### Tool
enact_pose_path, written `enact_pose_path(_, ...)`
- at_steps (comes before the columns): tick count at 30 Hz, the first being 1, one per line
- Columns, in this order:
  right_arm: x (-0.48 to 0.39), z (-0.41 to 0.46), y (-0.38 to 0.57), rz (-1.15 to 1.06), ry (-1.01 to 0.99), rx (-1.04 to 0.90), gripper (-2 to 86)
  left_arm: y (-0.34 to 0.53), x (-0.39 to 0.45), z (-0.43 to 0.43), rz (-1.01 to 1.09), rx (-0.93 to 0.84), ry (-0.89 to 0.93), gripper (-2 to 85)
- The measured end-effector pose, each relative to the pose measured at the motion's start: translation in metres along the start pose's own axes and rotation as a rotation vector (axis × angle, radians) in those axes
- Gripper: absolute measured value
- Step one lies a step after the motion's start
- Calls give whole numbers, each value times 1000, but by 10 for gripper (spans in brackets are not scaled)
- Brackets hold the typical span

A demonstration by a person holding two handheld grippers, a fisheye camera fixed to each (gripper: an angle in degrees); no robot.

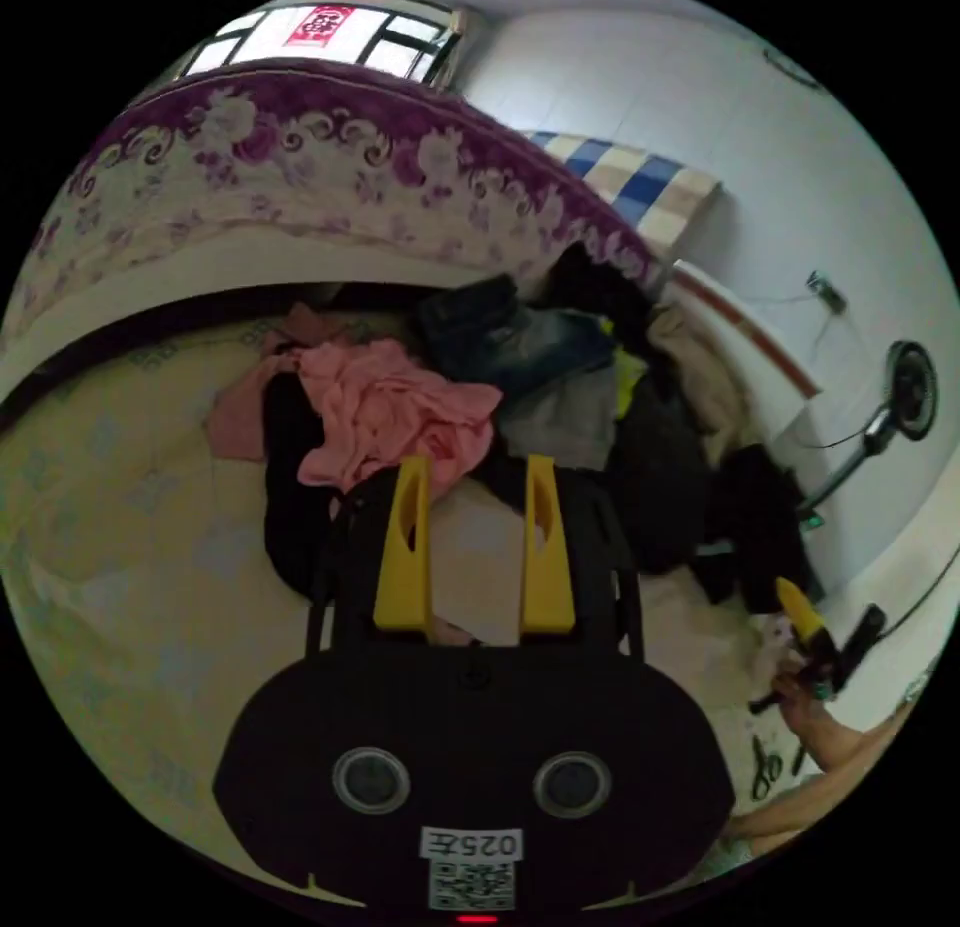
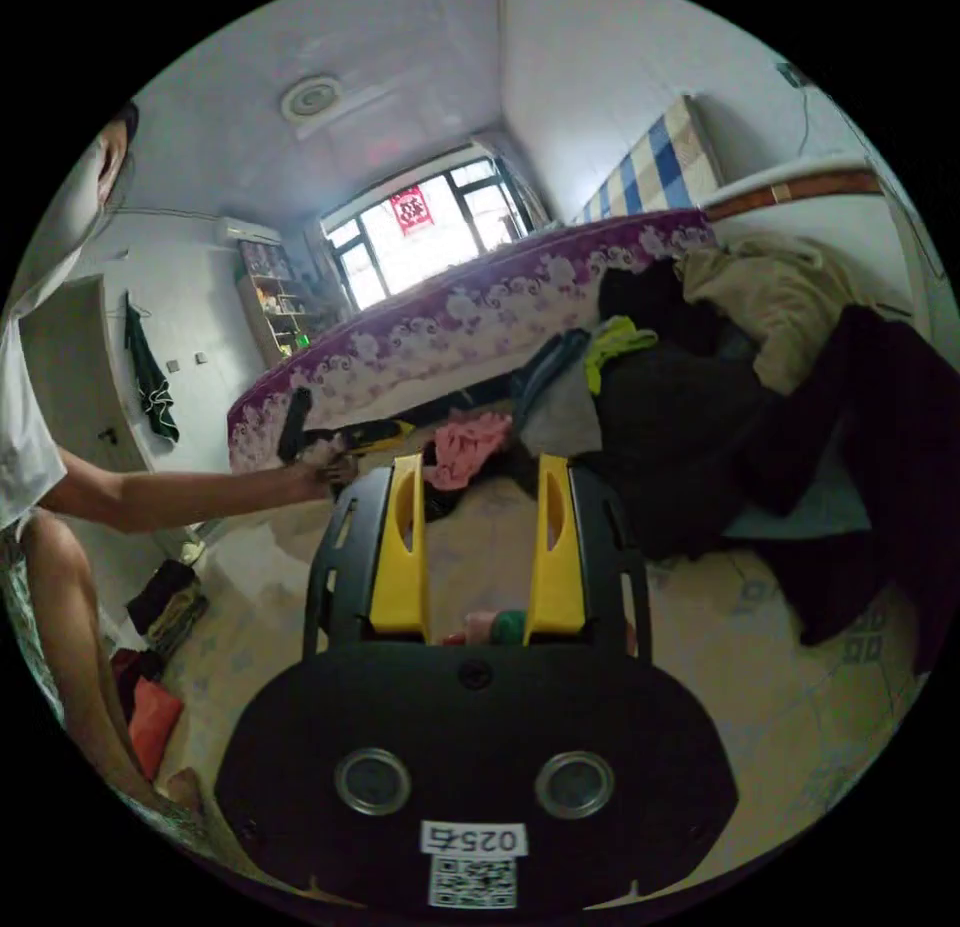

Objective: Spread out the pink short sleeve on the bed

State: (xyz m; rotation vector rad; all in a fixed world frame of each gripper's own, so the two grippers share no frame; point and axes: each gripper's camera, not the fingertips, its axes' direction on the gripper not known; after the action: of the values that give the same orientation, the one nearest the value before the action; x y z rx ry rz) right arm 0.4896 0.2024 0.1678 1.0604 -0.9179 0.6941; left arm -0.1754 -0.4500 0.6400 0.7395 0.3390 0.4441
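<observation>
Pink short sleeve crumpled just beyond left gripper, jaws apart, empty.

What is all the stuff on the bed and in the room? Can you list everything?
pink short sleeve: one, pink, crumpled on the bed in front of the left tool.
bed: one, pale yellow sheet, under the clothes.
clothes pile: many pieces, black, grey, blue, tan and lime, heaped beside the pink one.
mattress: one, purple flowers on cream, standing on edge behind the bed.
checked board: one, blue and cream, leaning on the wall.
fan: one, dark, by the wall.
window: one, bright, on the far wall.
left tool: one, yellow jaws apart, empty.
right tool: one, yellow jaws apart, empty.
person's arm: one, reaching over the bed.
</observation>
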Motion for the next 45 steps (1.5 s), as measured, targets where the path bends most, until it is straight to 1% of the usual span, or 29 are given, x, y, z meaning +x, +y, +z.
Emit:
enact_pose_path(2,29,1,-28,-8,-20,-48,158,-32,0,42,-19,-50,-59,124)
enact_pose_path(4,67,4,-65,-8,-54,-105,153,-69,3,98,2,-176,-216,126)
enact_pose_path(5,76,5,-73,-1,-59,-116,151,-76,4,111,15,-216,-244,124)
enact_pose_path(7,107,9,-103,34,-82,-138,136,-91,7,159,38,-396,-336,102)
enact_pose_path(8,113,10,-110,41,-89,-140,133,-93,7,169,26,-448,-363,90)
enact_pose_path(11,135,19,-138,59,-134,-150,114,-104,12,176,76,-420,-402,22)
enact_pose_path(13,142,34,-159,39,-192,-212,111,-109,16,173,216,-503,-347,3)
enact_pose_path(15,143,47,-173,0,-224,-268,111,-100,13,158,276,-572,-246,-4)
enact_pose_path(17,143,63,-185,-43,-225,-346,113,-78,12,134,334,-618,-191,-8)
enact_pose_path(18,143,75,-192,-67,-241,-403,117,-58,13,113,349,-638,-140,-9)
enact_pose_path(19,145,89,-197,-63,-261,-459,121,-32,15,95,334,-706,-39,-10)
enact_pose_path(21,146,109,-203,-53,-305,-515,142,20,18,67,276,-827,34,-10)
enact_pose_path(23,145,128,-210,-37,-309,-550,157,68,23,26,256,-766,63,-10)
enact_pose_path(25,137,154,-220,-87,-294,-592,167,118,12,-19,86,-753,73,-10)
enact_pose_path(27,138,173,-233,-51,-295,-577,172,149,-3,-51,-61,-703,67,-9)
enact_pose_path(29,140,200,-246,14,-357,-600,170,176,-15,-74,-130,-711,35,-7)
enact_pose_path(31,126,234,-253,9,-506,-745,163,198,-32,-102,-204,-648,60,-1)
enact_pose_path(32,118,239,-253,-13,-547,-781,162,201,-38,-110,-243,-613,74,2)
enact_pose_path(33,101,243,-253,-83,-603,-846,163,205,-53,-128,-349,-507,114,12)
enact_pose_path(34,84,238,-254,-174,-598,-873,165,208,-69,-149,-448,-366,172,27)
enact_pose_path(35,77,234,-256,-222,-571,-867,167,210,-76,-159,-491,-285,187,36)
enact_pose_path(36,64,223,-260,-315,-517,-826,172,212,-83,-178,-500,-124,191,54)
enact_pose_path(37,54,216,-265,-384,-462,-794,179,211,-84,-191,-480,-23,115,84)
enact_pose_path(38,50,215,-267,-407,-439,-784,180,208,-84,-194,-465,1,65,99)
enact_pose_path(39,44,216,-272,-439,-413,-773,183,198,-81,-192,-375,-12,-9,101)
enact_pose_path(40,41,224,-278,-443,-404,-775,184,185,-81,-182,-280,-64,-60,101)
enact_pose_path(42,41,246,-286,-401,-436,-806,178,167,-94,-163,-244,-129,-97,94)
enact_pose_path(44,42,273,-288,-358,-460,-850,157,157,-118,-136,-237,-170,-5,87)
enact_pose_path(45,43,292,-282,-341,-464,-917,133,156,-133,-113,-232,-240,69,83)
